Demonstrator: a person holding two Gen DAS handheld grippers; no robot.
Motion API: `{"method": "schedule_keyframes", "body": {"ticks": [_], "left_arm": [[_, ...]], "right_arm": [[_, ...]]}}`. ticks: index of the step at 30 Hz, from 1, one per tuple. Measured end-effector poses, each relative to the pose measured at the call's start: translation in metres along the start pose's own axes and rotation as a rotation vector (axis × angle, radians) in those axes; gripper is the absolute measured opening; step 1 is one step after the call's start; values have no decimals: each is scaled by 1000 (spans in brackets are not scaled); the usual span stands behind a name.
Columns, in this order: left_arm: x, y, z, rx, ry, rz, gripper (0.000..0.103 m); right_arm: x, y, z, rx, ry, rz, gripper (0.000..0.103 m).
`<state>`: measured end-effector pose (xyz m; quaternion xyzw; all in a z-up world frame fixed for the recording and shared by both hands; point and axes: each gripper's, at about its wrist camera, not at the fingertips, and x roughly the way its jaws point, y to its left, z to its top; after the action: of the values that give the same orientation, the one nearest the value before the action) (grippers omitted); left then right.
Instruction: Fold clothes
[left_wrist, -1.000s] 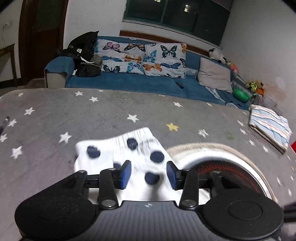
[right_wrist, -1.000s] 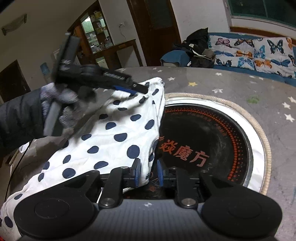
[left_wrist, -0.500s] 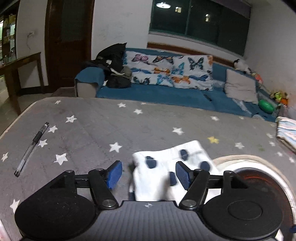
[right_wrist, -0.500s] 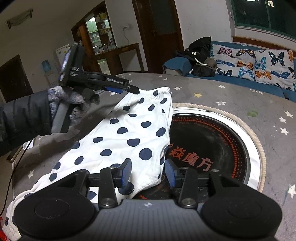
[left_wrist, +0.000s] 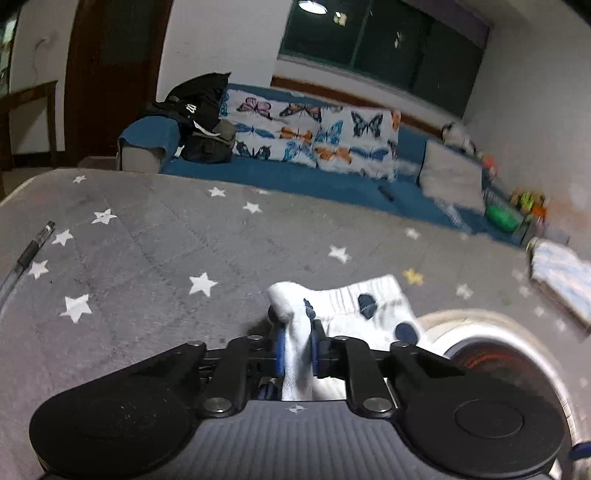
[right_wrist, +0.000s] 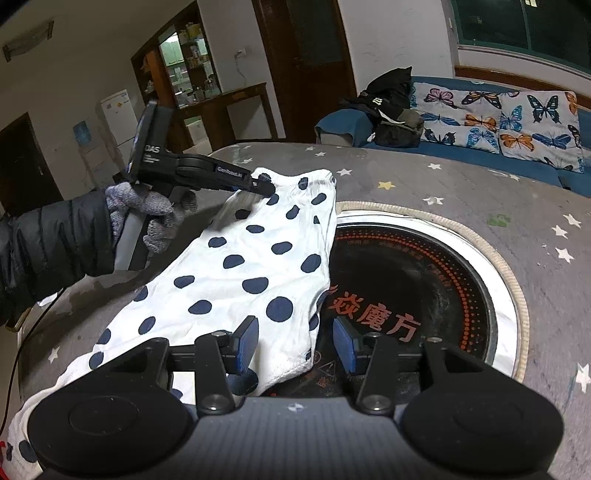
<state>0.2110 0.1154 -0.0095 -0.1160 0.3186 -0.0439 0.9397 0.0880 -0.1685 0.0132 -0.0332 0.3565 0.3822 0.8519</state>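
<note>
A white garment with dark blue dots (right_wrist: 251, 266) lies spread on the grey star-print table (right_wrist: 480, 192), its right edge over a round black cooktop (right_wrist: 406, 277). My left gripper (left_wrist: 297, 332) is shut on the garment's (left_wrist: 369, 306) far waistband corner, with cloth bunched between the blue pads. In the right wrist view the left gripper (right_wrist: 264, 186) shows at that corner, held by a gloved hand (right_wrist: 147, 210). My right gripper (right_wrist: 295, 343) is at the near hem; its jaws are opening, with the hem corner lying loose between the pads.
A pen (left_wrist: 31, 251) lies near the table's left edge. A folded striped cloth (left_wrist: 561, 273) sits at the far right of the table. Behind the table stands a blue sofa (left_wrist: 295, 177) with butterfly cushions and dark clothes.
My left gripper moved left to the waistband corner, opened wide, then shut on it. My right gripper's jaws spread apart and let go of the hem.
</note>
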Motion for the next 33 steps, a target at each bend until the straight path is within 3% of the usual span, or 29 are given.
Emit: {"method": "schedule_keyframes", "body": {"ticks": [6, 16, 22, 33], "left_arm": [[-42, -15, -3, 3, -75, -88, 8], [-147, -41, -33, 30, -164, -246, 7], [-203, -53, -63, 26, -167, -339, 7], [-285, -70, -130, 3, -123, -436, 7]], "right_arm": [[-12, 8, 5, 8, -26, -10, 45], [-41, 27, 8, 26, -83, -25, 45], [-59, 44, 1, 11, -98, -33, 45], [-85, 71, -31, -57, -75, -1, 52]]}}
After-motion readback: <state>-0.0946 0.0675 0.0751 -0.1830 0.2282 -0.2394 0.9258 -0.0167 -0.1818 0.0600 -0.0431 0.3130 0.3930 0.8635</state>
